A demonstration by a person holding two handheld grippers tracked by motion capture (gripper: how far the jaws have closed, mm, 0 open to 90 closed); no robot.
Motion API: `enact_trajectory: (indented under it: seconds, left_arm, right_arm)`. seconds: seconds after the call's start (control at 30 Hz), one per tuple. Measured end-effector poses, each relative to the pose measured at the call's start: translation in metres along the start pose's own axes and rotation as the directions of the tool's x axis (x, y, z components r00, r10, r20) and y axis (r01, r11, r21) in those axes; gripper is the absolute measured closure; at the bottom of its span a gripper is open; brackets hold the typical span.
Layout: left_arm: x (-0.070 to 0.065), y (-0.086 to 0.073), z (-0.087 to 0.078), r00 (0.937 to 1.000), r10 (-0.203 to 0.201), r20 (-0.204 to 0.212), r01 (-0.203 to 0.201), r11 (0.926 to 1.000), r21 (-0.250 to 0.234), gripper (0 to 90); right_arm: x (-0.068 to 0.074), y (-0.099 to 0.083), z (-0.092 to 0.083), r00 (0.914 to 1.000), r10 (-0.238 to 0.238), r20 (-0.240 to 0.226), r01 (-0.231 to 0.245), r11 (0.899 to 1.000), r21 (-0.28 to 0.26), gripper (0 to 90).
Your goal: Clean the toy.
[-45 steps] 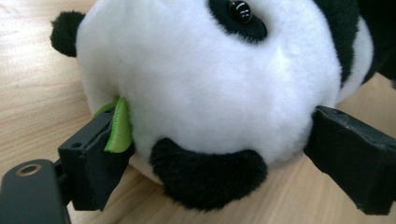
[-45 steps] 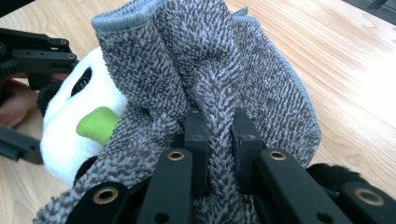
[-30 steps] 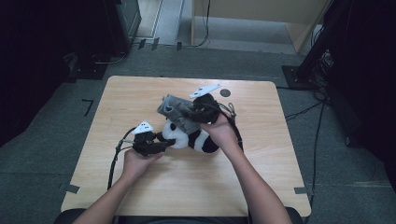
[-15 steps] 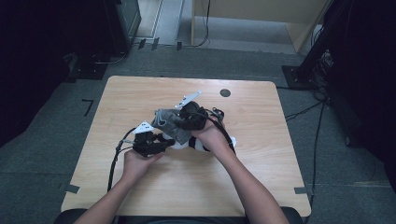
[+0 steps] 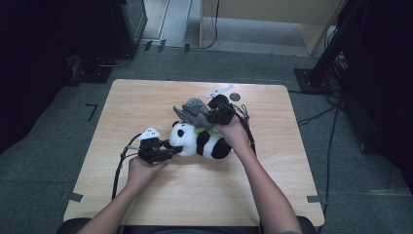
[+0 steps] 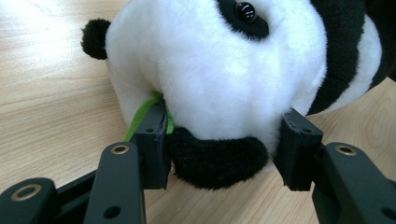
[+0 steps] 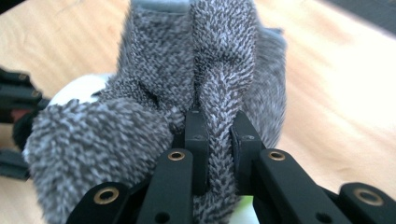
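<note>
Light is falling from above onto the tabletop, making the wood look bright and warm, while the floor and the corners around it are staying very dark. In the high view, everything is looking a bit soft and grainy. In the left gripper view, the panda toy is glowing almost too white and throwing a small dark shadow below it. In the right gripper view, the grey cloth is looking blurry at its edges, and the wood behind is blurring too.
</note>
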State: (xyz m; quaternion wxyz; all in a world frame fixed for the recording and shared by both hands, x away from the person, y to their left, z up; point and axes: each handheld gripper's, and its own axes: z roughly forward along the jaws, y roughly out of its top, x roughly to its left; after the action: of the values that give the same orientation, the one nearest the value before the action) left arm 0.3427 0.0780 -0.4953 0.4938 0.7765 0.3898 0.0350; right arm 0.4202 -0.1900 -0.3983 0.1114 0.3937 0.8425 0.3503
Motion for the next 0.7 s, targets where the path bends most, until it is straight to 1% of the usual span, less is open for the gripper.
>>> enact_trajectory:
  seconds: [0.07,0.13,0.2,0.27,0.33,0.4,0.5,0.6,0.63,0.7]
  left_arm:
    - [0.0,-0.001,0.0,1.0,0.005,-0.002,-0.005,1.0,-0.002,45.4]
    - [0.001,-0.001,0.0,1.0,0.008,-0.003,-0.008,1.0,-0.004,45.2]
    - [0.001,-0.001,0.0,1.0,0.003,0.0,-0.003,1.0,-0.005,45.1]
    - [0.001,-0.001,0.0,1.0,0.003,0.0,-0.003,1.0,-0.005,45.0]
    - [0.001,-0.001,0.0,1.0,0.0,0.0,0.0,1.0,-0.007,44.9]
    - [0.001,0.0,0.0,1.0,-0.003,0.001,0.003,1.0,-0.007,44.9]
    - [0.002,0.0,0.0,1.0,-0.003,0.0,0.003,1.0,-0.006,44.9]
    - [0.002,0.0,-0.001,1.0,-0.007,0.003,0.007,0.9999,-0.008,44.8]
    - [0.002,0.0,-0.001,0.9999,-0.011,0.004,0.011,0.9999,-0.009,44.8]
    - [0.002,0.0,-0.001,0.9999,-0.014,0.007,0.014,0.9999,-0.008,44.8]
  right_arm:
    - [0.001,0.003,-0.008,0.9999,0.011,-0.006,-0.011,1.0,-0.022,81.3]
    - [0.004,0.006,-0.017,0.9999,0.002,-0.014,-0.003,0.999,-0.048,81.4]
    - [0.01,0.009,-0.026,0.9995,-0.009,-0.032,0.006,0.997,-0.081,81.4]
    - [0.018,0.012,-0.032,0.9985,-0.024,-0.05,0.019,0.995,-0.095,81.5]
    - [0.029,0.015,-0.034,0.9957,-0.058,-0.072,0.051,0.993,-0.103,81.5]
    - [0.041,0.016,-0.033,0.9915,-0.091,-0.093,0.082,0.992,-0.099,81.5]
    - [0.06,0.018,-0.028,0.9827,-0.126,-0.136,0.115,0.99,-0.086,81.5]
    - [0.076,0.016,-0.018,0.9736,-0.153,-0.17,0.147,0.988,-0.049,81.5]
    - [0.08,0.014,-0.014,0.9722,-0.159,-0.172,0.157,0.987,-0.027,81.4]
    - [0.084,0.01,-0.005,0.9715,-0.176,-0.158,0.18,0.984,0.011,81.3]
